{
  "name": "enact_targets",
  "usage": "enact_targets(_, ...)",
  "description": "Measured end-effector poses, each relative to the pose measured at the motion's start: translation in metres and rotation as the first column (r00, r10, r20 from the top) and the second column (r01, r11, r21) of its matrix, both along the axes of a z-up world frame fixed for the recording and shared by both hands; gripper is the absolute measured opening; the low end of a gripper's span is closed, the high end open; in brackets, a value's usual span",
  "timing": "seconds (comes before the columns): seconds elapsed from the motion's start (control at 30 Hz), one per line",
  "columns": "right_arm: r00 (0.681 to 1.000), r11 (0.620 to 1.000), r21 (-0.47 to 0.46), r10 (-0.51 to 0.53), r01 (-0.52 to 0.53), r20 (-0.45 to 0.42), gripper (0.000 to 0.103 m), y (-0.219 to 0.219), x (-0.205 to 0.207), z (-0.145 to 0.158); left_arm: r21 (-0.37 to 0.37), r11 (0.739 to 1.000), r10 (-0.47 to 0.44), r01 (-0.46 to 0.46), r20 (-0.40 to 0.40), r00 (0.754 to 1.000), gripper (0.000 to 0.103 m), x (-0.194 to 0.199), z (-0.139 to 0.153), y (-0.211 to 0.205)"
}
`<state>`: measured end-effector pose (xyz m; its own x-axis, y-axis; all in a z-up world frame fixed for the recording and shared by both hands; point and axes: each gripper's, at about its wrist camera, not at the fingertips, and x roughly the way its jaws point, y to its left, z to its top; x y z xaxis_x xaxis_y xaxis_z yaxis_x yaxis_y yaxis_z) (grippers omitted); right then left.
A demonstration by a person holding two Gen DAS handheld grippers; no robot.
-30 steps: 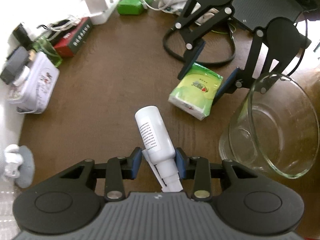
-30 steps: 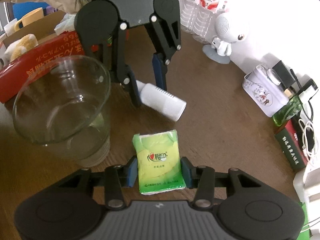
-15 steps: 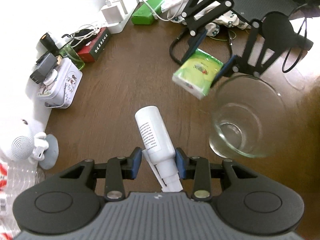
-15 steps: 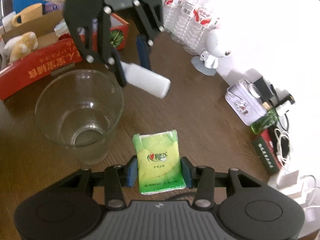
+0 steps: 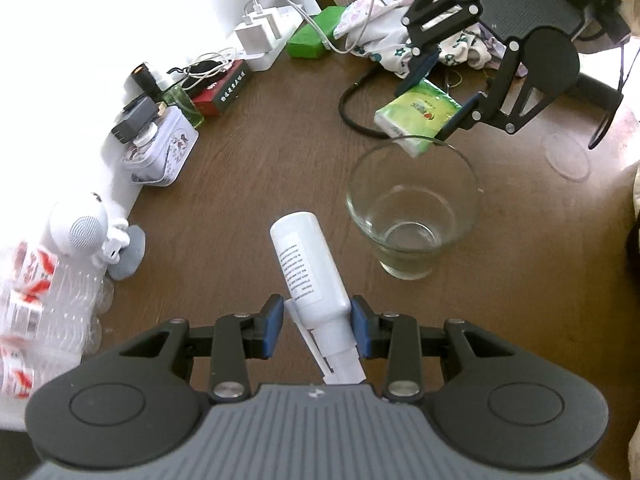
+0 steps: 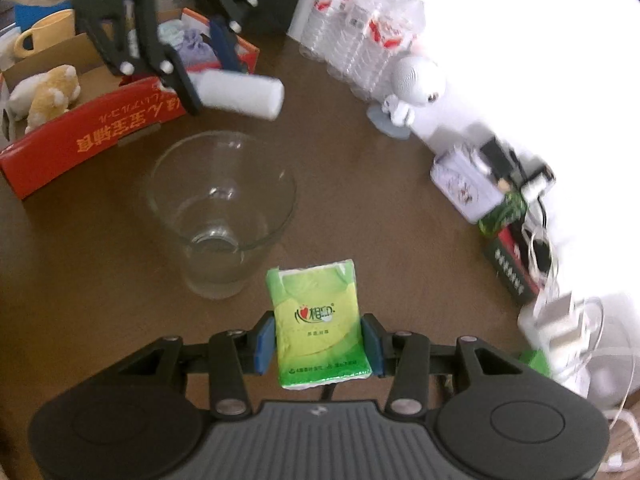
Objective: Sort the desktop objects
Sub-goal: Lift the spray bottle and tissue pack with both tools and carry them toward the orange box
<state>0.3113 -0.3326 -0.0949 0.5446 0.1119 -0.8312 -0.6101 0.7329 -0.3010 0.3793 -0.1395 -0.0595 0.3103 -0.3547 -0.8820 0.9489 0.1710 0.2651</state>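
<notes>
Left tool (image 5: 316, 330) clamped on white spray bottle (image 5: 308, 264), held above the brown tabletop (image 5: 256, 176), just short of the glass cup (image 5: 412, 216); right tool (image 6: 318, 338) closed on green tissue pack (image 6: 320, 320), raised close beside the glass cup's rim on the side away from the bottle; glass cup upright and empty on the tabletop; red cardboard box (image 6: 100, 132) beyond the cup in the right wrist view; white tin (image 5: 164, 152) and white figurine speaker (image 5: 92, 236) well apart from the cup, along the wall.
</notes>
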Motion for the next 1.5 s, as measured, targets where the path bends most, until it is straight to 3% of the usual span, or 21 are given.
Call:
enact_targets(0.23,0.996,0.996,0.013,-0.087,0.087,-0.001,0.044,0.003,-0.031,0.008,-0.020,0.998,0.054,-0.053,0.022,0.998,0.037,-0.040,0.007,0.027)
enact_targets(0.63,0.989,0.986,0.078,-0.145,0.144,0.011,0.044,0.024,-0.093,0.024,-0.170,0.969,0.183,-0.181,-0.005,0.983,0.037,-0.117,0.018,0.055)
enact_targets(0.83,0.985,0.978,0.118,-0.173,0.172,-0.004,0.044,0.035,-0.119,0.025,-0.239,0.934,0.265,-0.265,-0.034,0.964,0.037,-0.152,0.015,0.065)
enact_targets(1.07,0.984,0.971,0.158,-0.177,0.180,-0.033,0.044,0.050,-0.144,0.025,-0.269,0.898,0.332,-0.348,-0.104,0.938,0.037,-0.182,0.010,0.077)
enact_targets(1.27,0.984,0.958,0.222,-0.172,0.179,-0.052,0.044,0.068,-0.160,0.028,-0.326,0.828,0.418,-0.457,-0.186,0.889,0.037,-0.195,0.011,0.100)
enact_targets(1.5,0.991,0.950,0.281,-0.121,0.134,-0.064,0.044,0.101,-0.172,0.036,-0.321,0.767,0.514,-0.556,-0.212,0.831,0.037,-0.220,0.009,0.127)
